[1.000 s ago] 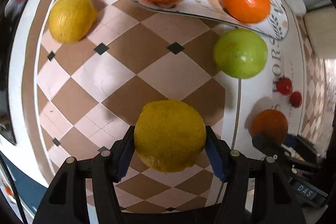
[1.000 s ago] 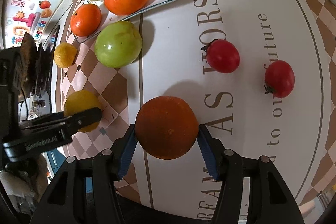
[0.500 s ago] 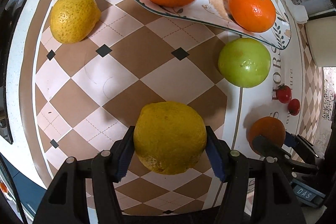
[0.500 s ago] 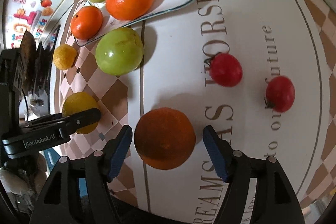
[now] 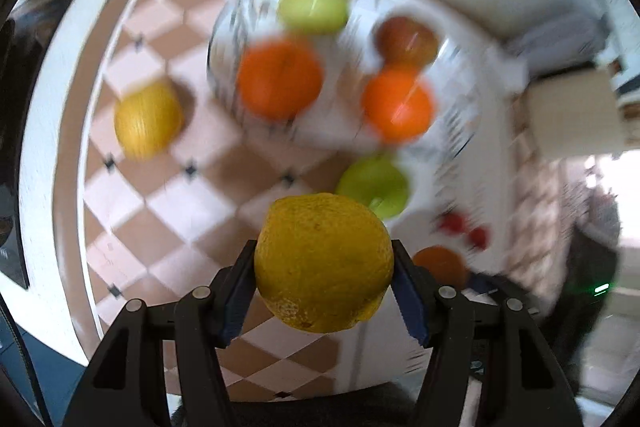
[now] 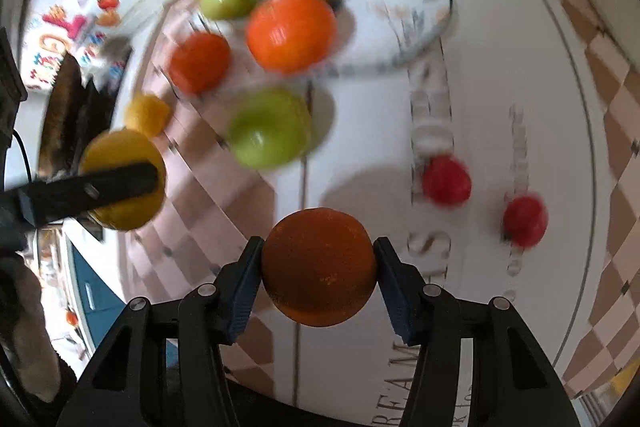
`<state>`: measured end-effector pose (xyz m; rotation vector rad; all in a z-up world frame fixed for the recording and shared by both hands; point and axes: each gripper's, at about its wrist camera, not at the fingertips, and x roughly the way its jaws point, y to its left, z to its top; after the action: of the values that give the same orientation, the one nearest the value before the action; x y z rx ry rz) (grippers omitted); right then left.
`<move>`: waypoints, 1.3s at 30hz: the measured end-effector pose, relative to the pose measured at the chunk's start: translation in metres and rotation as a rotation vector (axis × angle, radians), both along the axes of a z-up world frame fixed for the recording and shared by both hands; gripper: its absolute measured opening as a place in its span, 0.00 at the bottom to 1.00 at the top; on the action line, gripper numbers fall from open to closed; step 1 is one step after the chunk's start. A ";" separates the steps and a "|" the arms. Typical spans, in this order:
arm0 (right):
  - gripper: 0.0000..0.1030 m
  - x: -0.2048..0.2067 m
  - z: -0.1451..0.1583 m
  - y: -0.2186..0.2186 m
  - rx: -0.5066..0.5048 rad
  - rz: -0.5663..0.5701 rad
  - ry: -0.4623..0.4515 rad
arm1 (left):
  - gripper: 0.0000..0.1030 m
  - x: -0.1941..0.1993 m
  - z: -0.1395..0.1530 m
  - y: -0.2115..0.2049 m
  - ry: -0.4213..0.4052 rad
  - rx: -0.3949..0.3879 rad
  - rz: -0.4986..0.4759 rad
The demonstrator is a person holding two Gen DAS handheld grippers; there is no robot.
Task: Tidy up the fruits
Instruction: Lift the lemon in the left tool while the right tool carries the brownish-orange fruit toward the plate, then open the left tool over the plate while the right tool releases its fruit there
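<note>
Gripping a yellow lemon (image 5: 324,261) between both blue pads, the left gripper (image 5: 324,287) fills the lower centre of the left wrist view, with the fruit clear of the checked cloth (image 5: 168,195) beneath. A glass plate (image 5: 460,131) in the upper centre, blurred, carries two oranges (image 5: 280,79), a green apple (image 5: 314,7) and a brownish fruit (image 5: 406,41). A second lemon (image 5: 146,119) lies on the cloth at left; a larger green apple (image 5: 374,185) sits just below the plate. In the right wrist view, the right gripper (image 6: 318,275) occupies the lower centre, its jaws closing with both pads against a dark orange (image 6: 318,267). Two red tomatoes (image 6: 446,181) lie apart on the white lettered band at right. At the left edge the left gripper's black finger (image 6: 100,187) crosses its lemon.
</note>
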<state>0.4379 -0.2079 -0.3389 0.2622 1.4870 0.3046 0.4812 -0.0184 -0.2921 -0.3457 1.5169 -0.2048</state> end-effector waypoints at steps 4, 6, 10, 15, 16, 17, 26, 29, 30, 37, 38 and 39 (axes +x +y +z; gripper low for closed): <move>0.56 0.038 0.034 -0.004 0.039 -0.042 -0.081 | 0.59 0.043 0.043 0.015 -0.070 0.000 0.007; 0.56 0.057 0.041 -0.006 0.031 -0.056 -0.105 | 0.59 0.065 0.050 0.024 -0.076 0.002 0.023; 0.56 0.104 0.041 -0.012 -0.015 -0.081 -0.125 | 0.59 0.096 0.038 0.035 -0.060 0.048 0.018; 0.56 0.147 0.023 -0.012 -0.100 -0.045 -0.104 | 0.59 0.128 0.000 0.046 0.023 0.109 0.009; 0.56 0.153 0.020 -0.011 -0.118 -0.036 -0.101 | 0.59 0.133 -0.006 0.047 0.039 0.115 0.013; 0.56 0.156 0.017 -0.012 -0.129 -0.030 -0.099 | 0.59 0.138 -0.013 0.049 0.053 0.122 0.018; 0.56 0.171 0.001 -0.016 -0.159 -0.056 -0.072 | 0.59 0.163 -0.052 0.046 0.147 0.179 -0.014; 0.56 0.171 -0.003 -0.017 -0.165 -0.060 -0.049 | 0.59 0.163 -0.062 0.048 0.184 0.175 0.004; 0.56 0.171 -0.005 -0.017 -0.163 -0.058 -0.039 | 0.59 0.162 -0.066 0.051 0.206 0.164 0.017; 0.61 0.170 -0.018 -0.020 -0.131 -0.119 0.029 | 0.64 0.161 -0.062 0.053 0.203 0.140 0.021; 0.70 0.169 -0.017 -0.022 -0.135 -0.133 0.026 | 0.77 0.163 -0.060 0.054 0.200 0.146 0.019; 0.77 0.169 -0.014 -0.024 -0.140 -0.144 0.018 | 0.85 0.164 -0.056 0.055 0.192 0.153 0.016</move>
<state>0.6070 -0.2314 -0.3530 0.2587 1.4913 0.0819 0.6456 0.0364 -0.3481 -0.2607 1.7072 -0.0424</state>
